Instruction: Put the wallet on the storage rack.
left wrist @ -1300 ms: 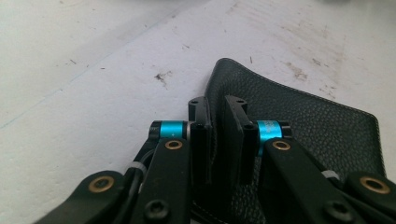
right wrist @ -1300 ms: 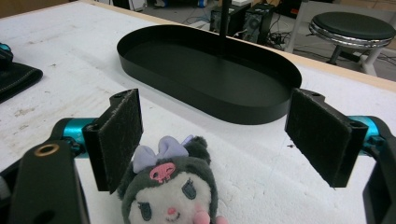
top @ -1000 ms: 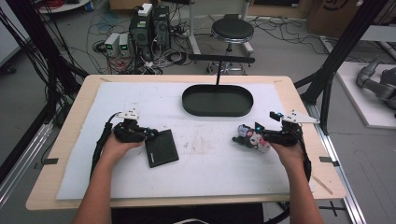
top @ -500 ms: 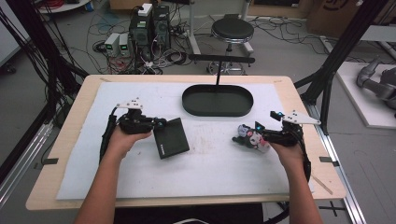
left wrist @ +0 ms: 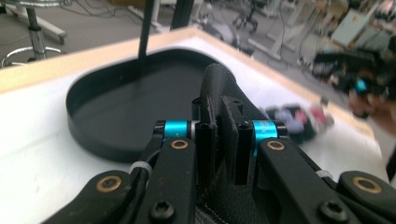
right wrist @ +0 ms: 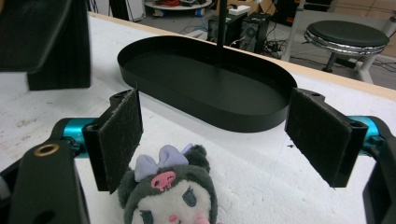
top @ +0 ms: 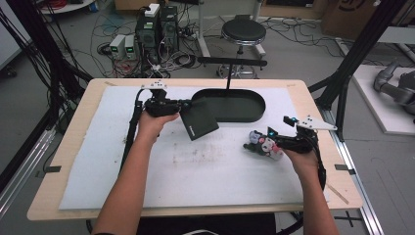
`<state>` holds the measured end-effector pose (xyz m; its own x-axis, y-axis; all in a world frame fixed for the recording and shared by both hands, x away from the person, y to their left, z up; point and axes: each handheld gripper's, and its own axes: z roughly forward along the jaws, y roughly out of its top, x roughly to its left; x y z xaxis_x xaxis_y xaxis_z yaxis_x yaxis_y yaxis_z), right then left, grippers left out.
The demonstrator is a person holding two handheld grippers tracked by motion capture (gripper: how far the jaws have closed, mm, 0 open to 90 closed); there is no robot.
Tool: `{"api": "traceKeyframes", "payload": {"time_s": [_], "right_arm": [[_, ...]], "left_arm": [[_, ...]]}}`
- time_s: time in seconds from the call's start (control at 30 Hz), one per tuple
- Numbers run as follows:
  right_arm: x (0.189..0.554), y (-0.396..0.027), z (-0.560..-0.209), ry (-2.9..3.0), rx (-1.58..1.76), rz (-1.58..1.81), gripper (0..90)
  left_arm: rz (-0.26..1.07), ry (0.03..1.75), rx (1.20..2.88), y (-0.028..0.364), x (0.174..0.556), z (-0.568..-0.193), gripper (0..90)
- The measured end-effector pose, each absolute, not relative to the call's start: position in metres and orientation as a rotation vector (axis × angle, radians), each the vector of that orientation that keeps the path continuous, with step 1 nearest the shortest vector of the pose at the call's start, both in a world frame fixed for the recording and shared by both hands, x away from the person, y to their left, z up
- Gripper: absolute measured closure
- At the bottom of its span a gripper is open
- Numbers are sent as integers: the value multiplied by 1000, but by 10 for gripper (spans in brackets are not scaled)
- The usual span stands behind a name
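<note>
The left gripper (top: 185, 104) was held above the white mat (top: 98, 161), its 2 jaws clamped together on the edge of a flat black pouch (top: 199, 120). In the high view the pouch hung tilted off the mat, just beside the near-left rim of the black oval tray (top: 252, 115). In the left gripper view the pouch's textured edge (left wrist: 219, 84) rose between the pinched jaws, with the tray (left wrist: 79, 126) behind it. The right gripper (top: 258, 145) rested low at the right side of the mat, its 2 jaws spread wide apart. A small plush toy (top: 264, 146) with a grey head and a purple bow lay on the mat between those open jaws; in the right gripper view the plush toy (right wrist: 170, 196) sat nearer the left pad, and whether it touched the pad could not be told. The tray (right wrist: 261, 122) stood beyond it, empty, with a thin black post (top: 229, 73) rising from its far side.
</note>
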<state>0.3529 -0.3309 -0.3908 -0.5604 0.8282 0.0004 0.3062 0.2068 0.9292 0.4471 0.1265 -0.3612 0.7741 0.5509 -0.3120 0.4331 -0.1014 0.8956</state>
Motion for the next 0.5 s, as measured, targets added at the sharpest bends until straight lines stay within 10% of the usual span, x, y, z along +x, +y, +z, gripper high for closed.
{"api": "traceKeyframes", "payload": {"time_s": [0.5], "right_arm": [[355, -336, -392, 1970, 1064, 1359, 195]], "left_arm": [[106, 828, 1656, 100, 504, -355, 839]]}}
